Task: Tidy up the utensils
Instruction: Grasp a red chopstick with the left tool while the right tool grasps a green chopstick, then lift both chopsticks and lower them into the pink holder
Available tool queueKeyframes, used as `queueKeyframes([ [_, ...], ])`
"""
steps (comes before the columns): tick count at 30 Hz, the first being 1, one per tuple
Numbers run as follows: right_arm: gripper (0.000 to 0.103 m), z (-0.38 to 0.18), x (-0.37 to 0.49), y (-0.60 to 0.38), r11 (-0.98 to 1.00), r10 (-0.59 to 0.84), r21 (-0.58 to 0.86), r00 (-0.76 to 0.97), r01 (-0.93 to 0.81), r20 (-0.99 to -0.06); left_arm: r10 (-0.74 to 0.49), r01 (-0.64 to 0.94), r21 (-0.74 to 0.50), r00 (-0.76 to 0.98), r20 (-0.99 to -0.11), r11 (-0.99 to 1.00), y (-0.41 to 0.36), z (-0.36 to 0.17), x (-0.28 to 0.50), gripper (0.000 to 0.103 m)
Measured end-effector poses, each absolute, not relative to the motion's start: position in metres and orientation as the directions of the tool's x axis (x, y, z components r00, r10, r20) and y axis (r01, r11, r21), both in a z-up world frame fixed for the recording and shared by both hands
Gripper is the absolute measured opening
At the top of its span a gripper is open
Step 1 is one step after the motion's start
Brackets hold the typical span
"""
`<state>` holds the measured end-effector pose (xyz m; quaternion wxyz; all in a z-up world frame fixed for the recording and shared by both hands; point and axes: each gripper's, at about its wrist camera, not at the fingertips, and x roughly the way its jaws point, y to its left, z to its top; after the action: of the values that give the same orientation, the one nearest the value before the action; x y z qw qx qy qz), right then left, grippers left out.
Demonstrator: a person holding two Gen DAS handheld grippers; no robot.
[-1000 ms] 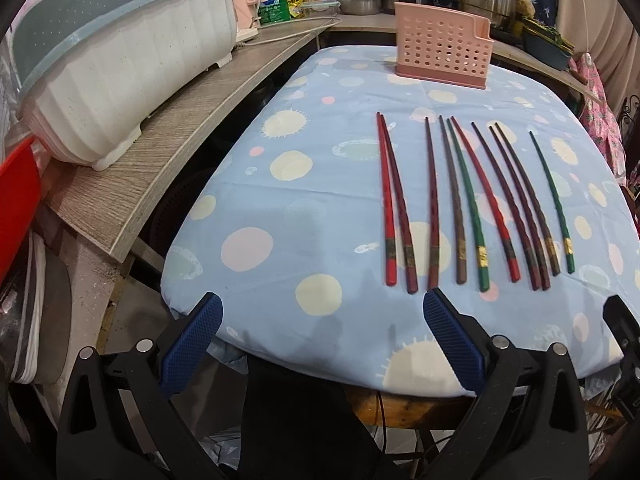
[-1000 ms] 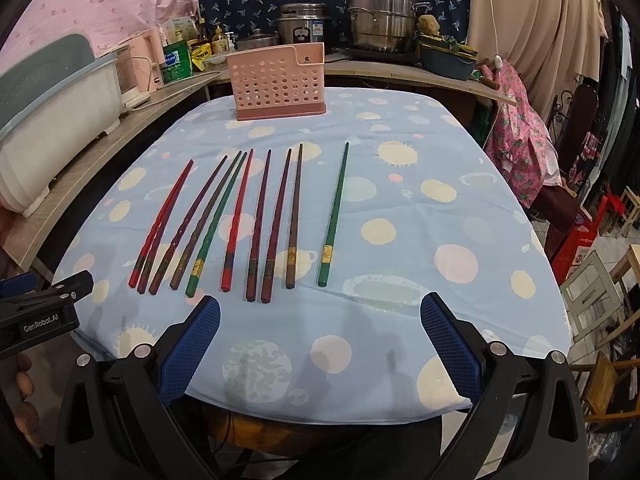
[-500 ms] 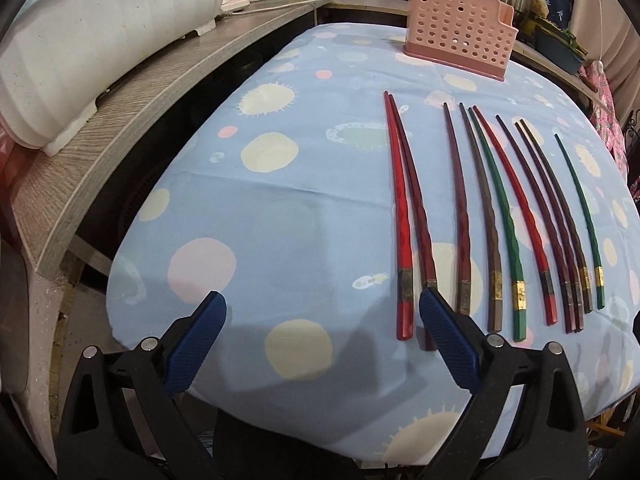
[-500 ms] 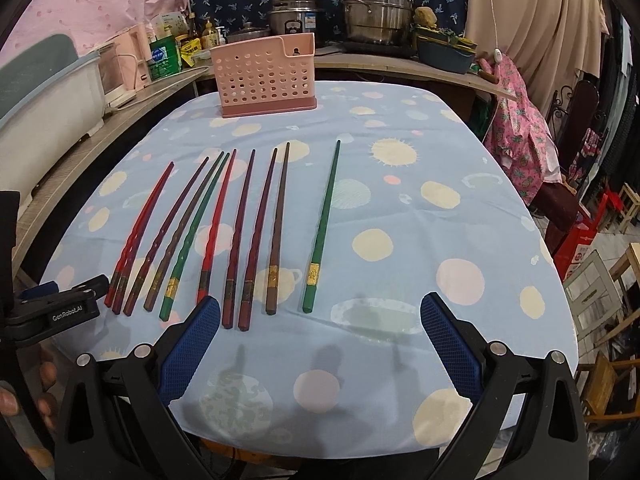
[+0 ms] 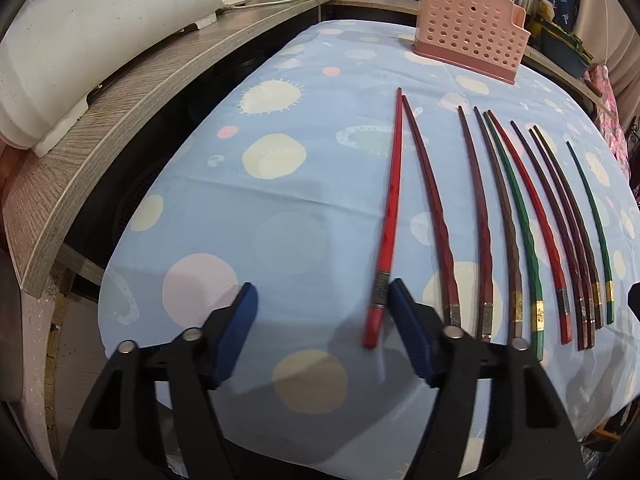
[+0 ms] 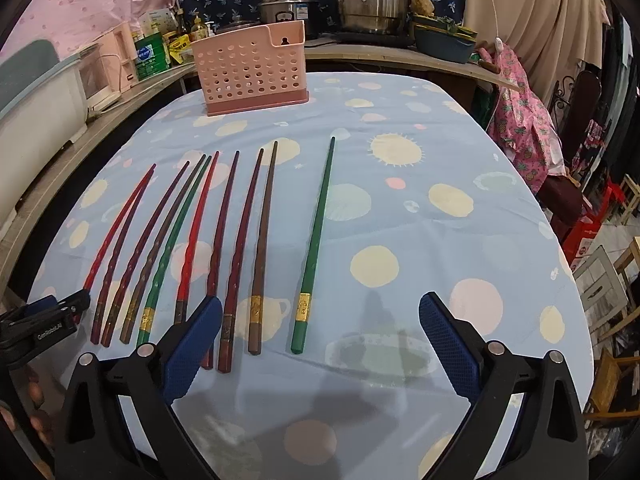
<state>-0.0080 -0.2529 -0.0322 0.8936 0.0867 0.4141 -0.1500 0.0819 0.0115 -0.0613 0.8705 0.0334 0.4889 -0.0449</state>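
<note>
The left claw (image 5: 320, 312) stands about half open, its jaws having just been closing, with the thick end of the red chopstick (image 5: 390, 216) between them. Its right pad (image 5: 408, 332) is right against that chopstick's banded end; the left pad (image 5: 236, 332) is well clear of it, so nothing is clamped yet. This red chopstick lies skewed on the desk (image 5: 280, 208), its butt swung away from the row and its tip touching the neighbouring dark red chopstick (image 5: 430, 208).

The right claw (image 6: 320, 332) is spread wide and holds nothing. It hovers low over the near ends of the row, the green chopstick (image 6: 316, 240) and brown chopstick (image 6: 262, 248) lying between its pads, untouched.

The remaining chopsticks lie side by side on the blue spotted cloth, tips pointing toward the pink holder (image 6: 252, 72), which stands upright at the far end of the desk.
</note>
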Motion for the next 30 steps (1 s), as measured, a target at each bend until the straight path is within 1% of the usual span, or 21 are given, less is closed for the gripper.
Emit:
queueKeyframes([
  [1,0.086,-0.034,-0.006,-0.255,0.939,-0.193,0.034,0.610,0.341,-0.768,-0.047,0.105,0.009,0.515,-0.856,0.994,0.013,-0.061,0.083,0.053],
  [2,0.083,-0.037,-0.004,-0.257,0.939,-0.187,0.040,0.607,0.340,-0.773,-0.048,0.101,0.005,0.514,-0.857,0.995,0.014,-0.060,0.084,0.043],
  [3,0.077,-0.039,-0.002,-0.259,0.939,-0.178,0.049,0.604,0.340,-0.777,-0.048,0.097,0.002,0.513,-0.857,0.995,0.015,-0.059,0.084,0.039],
  [4,0.072,-0.042,0.000,-0.261,0.939,-0.167,0.061,0.600,0.340,-0.782,-0.048,0.095,0.001,0.512,-0.858,0.996,0.016,-0.059,0.085,0.030],
  [5,0.069,-0.045,0.002,-0.262,0.938,-0.158,0.070,0.597,0.341,-0.786,-0.049,0.095,0.000,0.510,-0.859,0.995,0.017,-0.058,0.086,0.022],
  [6,0.062,-0.048,0.003,-0.264,0.937,-0.148,0.081,0.593,0.341,-0.792,-0.050,0.094,-0.003,0.506,-0.861,0.996,0.017,-0.058,0.086,0.018],
  [7,0.056,-0.051,0.004,-0.265,0.936,-0.137,0.090,0.588,0.340,-0.797,-0.053,0.092,-0.008,0.503,-0.863,0.996,0.018,-0.058,0.087,0.015],
  [8,0.053,-0.054,0.006,-0.265,0.936,-0.127,0.098,0.583,0.338,-0.802,-0.056,0.092,-0.011,0.501,-0.864,0.996,0.018,-0.058,0.088,0.015],
  [10,0.043,-0.058,0.007,-0.264,0.938,-0.116,0.101,0.577,0.331,-0.808,-0.056,0.093,-0.011,0.500,-0.864,0.996,0.018,-0.058,0.088,0.014],
  [11,0.042,-0.058,0.006,-0.262,0.940,-0.125,0.091,0.580,0.329,-0.805,-0.056,0.095,-0.010,0.500,-0.864,0.995,0.018,-0.058,0.087,0.013],
  [14,0.031,-0.059,0.006,-0.259,0.944,-0.149,0.058,0.580,0.324,-0.801,-0.055,0.100,-0.006,0.499,-0.865,0.995,0.016,-0.058,0.086,0.010],
  [16,0.019,-0.059,0.005,-0.260,0.945,-0.155,0.051,0.581,0.323,-0.799,-0.062,0.101,-0.013,0.495,-0.867,0.995,0.016,-0.057,0.086,0.008],
  [17,0.016,-0.059,0.004,-0.260,0.946,-0.158,0.046,0.581,0.321,-0.798,-0.068,0.101,-0.021,0.492,-0.868,0.995,0.017,-0.056,0.086,0.007],
  [18,0.009,-0.059,0.003,-0.260,0.947,-0.159,0.043,0.582,0.317,-0.798,-0.071,0.099,-0.025,0.491,-0.868,0.995,0.018,-0.055,0.086,0.007],
  [19,0.007,-0.059,0.002,-0.261,0.948,-0.156,0.043,0.581,0.314,-0.799,-0.072,0.098,-0.027,0.492,-0.867,0.995,0.018,-0.054,0.086,0.007],
  [24,0.007,-0.047,-0.003,-0.265,0.949,-0.157,0.049,0.598,0.313,-0.786,-0.077,0.096,-0.032,0.516,-0.853,0.995,0.024,-0.040,0.083,0.007],
  [30,0.007,-0.004,-0.009,-0.273,0.948,-0.156,0.080,0.667,0.309,-0.728,-0.102,0.103,-0.053,0.566,-0.818,0.993,0.031,-0.006,0.083,0.007],
])
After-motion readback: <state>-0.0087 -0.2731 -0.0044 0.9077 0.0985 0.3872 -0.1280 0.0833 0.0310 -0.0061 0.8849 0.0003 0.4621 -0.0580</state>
